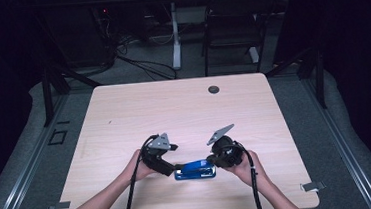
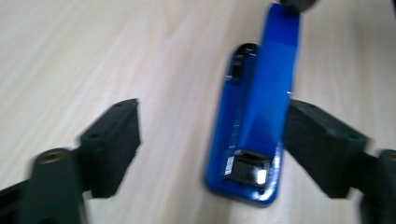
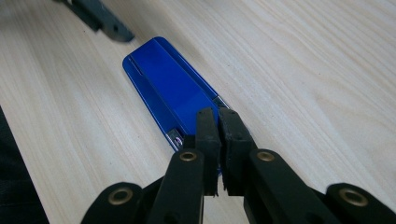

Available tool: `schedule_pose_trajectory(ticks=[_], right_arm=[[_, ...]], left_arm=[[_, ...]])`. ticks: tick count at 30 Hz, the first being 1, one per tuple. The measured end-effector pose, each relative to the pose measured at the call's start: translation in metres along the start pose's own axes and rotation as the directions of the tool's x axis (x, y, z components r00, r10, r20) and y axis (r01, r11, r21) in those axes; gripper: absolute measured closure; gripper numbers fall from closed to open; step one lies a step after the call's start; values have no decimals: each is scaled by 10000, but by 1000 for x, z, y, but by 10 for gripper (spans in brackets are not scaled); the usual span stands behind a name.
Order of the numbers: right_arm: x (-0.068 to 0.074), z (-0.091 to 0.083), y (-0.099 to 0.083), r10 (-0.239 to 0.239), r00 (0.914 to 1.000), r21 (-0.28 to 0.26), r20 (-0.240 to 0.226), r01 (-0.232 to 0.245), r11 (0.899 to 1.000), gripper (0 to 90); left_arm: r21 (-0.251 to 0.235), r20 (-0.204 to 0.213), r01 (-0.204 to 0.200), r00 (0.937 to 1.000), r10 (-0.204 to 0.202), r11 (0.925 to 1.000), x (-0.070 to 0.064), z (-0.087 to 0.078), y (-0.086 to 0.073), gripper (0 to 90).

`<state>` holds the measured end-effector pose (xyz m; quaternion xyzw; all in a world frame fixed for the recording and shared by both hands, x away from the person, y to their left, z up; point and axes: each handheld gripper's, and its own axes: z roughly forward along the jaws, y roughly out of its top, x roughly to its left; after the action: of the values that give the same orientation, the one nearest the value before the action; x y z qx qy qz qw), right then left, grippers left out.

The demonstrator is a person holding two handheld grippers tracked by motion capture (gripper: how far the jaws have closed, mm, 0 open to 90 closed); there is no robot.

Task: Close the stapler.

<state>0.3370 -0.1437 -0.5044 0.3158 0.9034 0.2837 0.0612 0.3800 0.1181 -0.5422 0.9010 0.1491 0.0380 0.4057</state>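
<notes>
Your right gripper [image 3: 218,122] has its jaws pressed together at the rear end of the blue stapler [image 3: 170,86], whether pinching its top arm I cannot tell. Your left gripper [image 2: 212,140] stands wide apart around its other end, one jaw touching. The stapler lies on the bench [image 1: 184,109]; no readable lettering.

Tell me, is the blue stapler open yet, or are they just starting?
Partly open. The blue stapler lies on the table with its top arm lifted off the base. The right gripper pinches the top's end. The left gripper stands open around the base, one jaw touching. Opening it fully looks left.
</notes>
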Motion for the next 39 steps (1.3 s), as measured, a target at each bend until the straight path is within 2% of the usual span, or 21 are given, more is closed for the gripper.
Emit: schedule_pose_trajectory(ticks=[1, 2, 3, 5, 6, 10, 11, 12, 17, 18, 19, 21, 28, 31, 32, 33, 35, 36, 37, 38, 39], right_arm=[[0, 1, 0, 24, 10000, 44, -9, -24, 10000, 881], [0, 1, 0, 24, 10000, 44, -9, -24, 10000, 881], [-1, 1, 0, 90, 9999, 28, -58, -90, 10000, 882], [-1, 1, -1, 115, 9999, -21, -82, -115, 9999, 882], [-1, 1, -1, 115, 9999, -21, -82, -115, 9999, 882], [-2, 3, -1, 171, 9998, 149, -80, -169, 9997, 892], [-2, 5, -2, 286, 9995, 271, -111, -283, 9992, 892], [-3, 6, -3, 289, 9994, 286, -186, -284, 9992, 894], [0, 8, -3, 347, 9993, 158, -155, -344, 9993, 900], [0, 8, -3, 347, 9993, 158, -155, -344, 9993, 900], [0, 7, -2, 212, 9997, 288, -113, -209, 9994, 900], [0, 7, -2, 177, 9998, 299, -75, -175, 9994, 900], [0, 9, -3, 178, 9998, 462, 7, -178, 9988, 900], [-2, 10, -5, 552, 9977, 246, -389, -543, 9982, 900], [-3, 10, -5, 560, 9979, 200, -330, -554, 9983, 900], [-3, 9, -4, 409, 9991, 284, -126, -406, 9988, 882], [-5, 6, -4, 391, 9985, -138, -379, -396, 9991, 794], [-5, 6, -4, 391, 9985, -138, -379, -396, 9991, 794], [-4, 1, -3, 225, 9996, -326, -175, -230, 9992, 704], [-4, 1, -3, 225, 9996, -326, -175, -230, 9992, 704], [-6, -2, -3, 360, 9994, -419, 1, -360, 9985, 647]], left_arm=[[-203, -225, 354, 9991, -358, 9992, 6, -6, -2, 138], [-203, -225, 354, 9991, -358, 9992, 6, -6, -2, 114], [-423, -509, 734, 9958, -755, 9964, 12, -11, -4, 97], [-674, -732, 1172, 9898, -1220, 9908, 19, -16, -6, 78], [-674, -732, 1172, 9898, -1220, 9908, 19, -16, -6, 71], [-891, -1125, 1622, 9787, -1717, 9827, 27, -22, -12, 72], [-990, -1215, 1892, 9721, -2006, 9769, 31, -23, -13, 66], [-990, -1215, 1892, 9721, -2006, 9769, 31, -23, -13, 62], [-1094, -1525, 2166, 9608, -2317, 9701, 35, -26, -15, 35], [-1119, -1732, 2193, 9561, -2363, 9692, 35, -26, -15, 35], [-1035, -1585, 2215, 9588, -2360, 9696, 36, -26, -15, 29], [-1054, -1646, 2232, 9571, -2383, 9691, 35, -26, -15, 27], [-1083, -1552, 2162, 9604, -2314, 9703, 34, -25, -14, 23], [-1077, -1554, 2158, 9605, -2309, 9705, 34, -25, -13, 19], [-1081, -1545, 2152, 9608, -2302, 9706, 34, -25, -13, 19], [-1067, -1554, 2135, 9611, -2284, 9711, 34, -26, -13, 18], [-1100, -1557, 2094, 9619, -2249, 9716, 33, -26, -13, 14], [-1100, -1557, 2094, 9619, -2249, 9716, 33, -26, -13, 13], [-1158, -1515, 2076, 9628, -2238, 9713, 33, -27, -13, 13], [-1224, -1421, 2029, 9652, -2195, 9715, 33, -27, -13, 13], [-1210, -1465, 1979, 9656, -2147, 9727, 32, -26, -13, 11]])
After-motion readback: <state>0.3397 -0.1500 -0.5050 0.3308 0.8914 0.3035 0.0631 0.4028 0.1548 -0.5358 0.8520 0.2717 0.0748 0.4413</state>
